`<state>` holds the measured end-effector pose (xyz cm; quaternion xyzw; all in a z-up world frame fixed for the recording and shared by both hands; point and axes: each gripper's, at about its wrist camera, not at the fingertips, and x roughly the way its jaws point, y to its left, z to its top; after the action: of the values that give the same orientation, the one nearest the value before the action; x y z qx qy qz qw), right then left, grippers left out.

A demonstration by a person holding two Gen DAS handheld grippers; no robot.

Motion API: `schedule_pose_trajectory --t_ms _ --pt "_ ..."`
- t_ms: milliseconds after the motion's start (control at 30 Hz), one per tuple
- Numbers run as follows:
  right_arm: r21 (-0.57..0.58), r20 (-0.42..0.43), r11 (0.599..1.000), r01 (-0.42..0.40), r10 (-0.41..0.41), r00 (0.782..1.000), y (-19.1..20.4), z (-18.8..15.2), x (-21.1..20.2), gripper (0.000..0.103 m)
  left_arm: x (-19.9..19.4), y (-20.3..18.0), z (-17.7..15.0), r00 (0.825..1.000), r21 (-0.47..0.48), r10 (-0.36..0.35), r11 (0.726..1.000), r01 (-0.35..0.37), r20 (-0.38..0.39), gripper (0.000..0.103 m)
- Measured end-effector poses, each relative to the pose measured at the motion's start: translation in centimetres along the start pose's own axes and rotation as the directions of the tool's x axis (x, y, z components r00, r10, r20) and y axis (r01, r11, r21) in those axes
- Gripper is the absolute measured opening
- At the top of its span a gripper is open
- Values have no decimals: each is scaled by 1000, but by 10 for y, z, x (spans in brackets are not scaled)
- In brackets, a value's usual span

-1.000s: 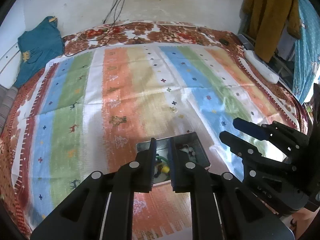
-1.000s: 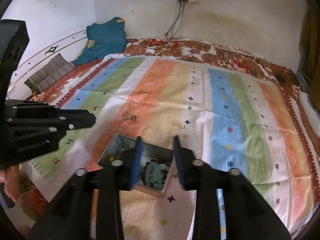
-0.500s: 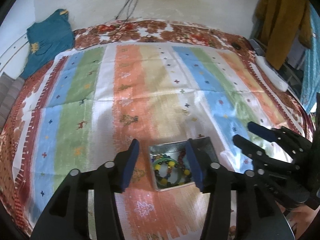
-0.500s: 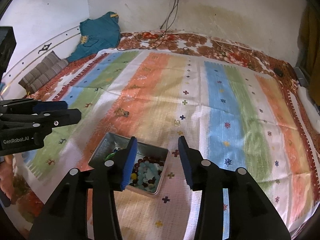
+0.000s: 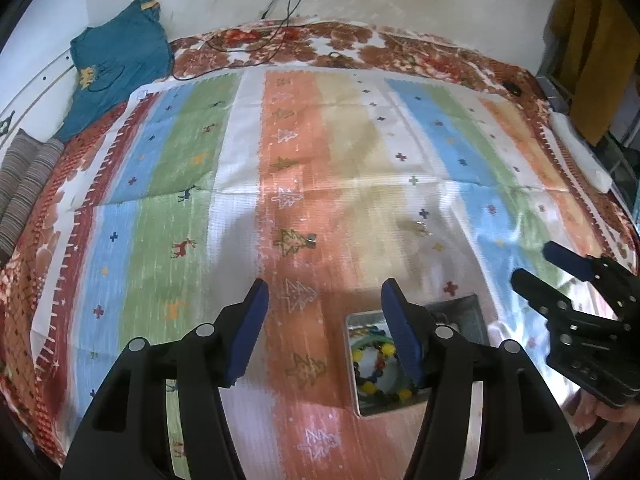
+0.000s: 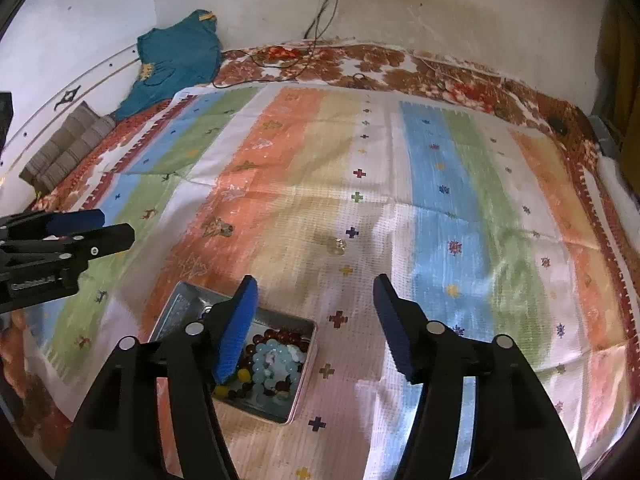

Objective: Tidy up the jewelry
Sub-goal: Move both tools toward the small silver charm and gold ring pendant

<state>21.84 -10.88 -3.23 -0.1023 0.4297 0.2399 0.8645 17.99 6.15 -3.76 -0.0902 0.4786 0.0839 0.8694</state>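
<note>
An open metal tin [image 5: 460, 308] [image 6: 180, 304] lies on the striped cloth, filled with beaded bracelets [image 5: 376, 372] [image 6: 276, 360]. Farther out on the cloth lie a small clear ring [image 5: 420, 229] [image 6: 338, 245] and a small dark piece [image 5: 311, 241] [image 6: 226, 230]. My left gripper [image 5: 326, 292] [image 6: 114, 226] hovers left of the tin; its jaws are opening with nothing between them. My right gripper [image 6: 316, 292] [image 5: 534, 262] hangs just right of the tin, its jaws also opening and empty; its left finger hides part of the tin.
A teal garment [image 5: 116, 68] and striped cushions [image 5: 24, 192] sit at the far left by the wall. Cables [image 5: 256, 44] trail over the floral bedspread at the back. A mustard garment [image 5: 592, 52] hangs at the right, with a white object [image 5: 580, 152] below it.
Both grippers went from nearly shut to wide apart. The left gripper shifted left, so the tin now sits under its right finger. Both hands sank a little toward the cloth.
</note>
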Motion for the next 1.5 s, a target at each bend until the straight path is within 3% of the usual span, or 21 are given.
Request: schedule_pose_trajectory --t_ms 1100,1233,1300,1500 --pt "-47 -170 997 59 -66 983 -14 22 106 62 98 6 37 990 15 56 998 -54 -127 59" --pt "-4 -202 1000 20 -20 979 -19 24 116 62 110 6 38 988 25 53 998 -50 -148 59" --pt "32 -215 999 -2 9 977 -22 26 121 62 116 3 38 985 61 85 995 -76 -150 59" --pt "16 -226 1000 13 -9 974 -19 29 133 62 130 11 41 981 28 54 998 -50 -186 59"
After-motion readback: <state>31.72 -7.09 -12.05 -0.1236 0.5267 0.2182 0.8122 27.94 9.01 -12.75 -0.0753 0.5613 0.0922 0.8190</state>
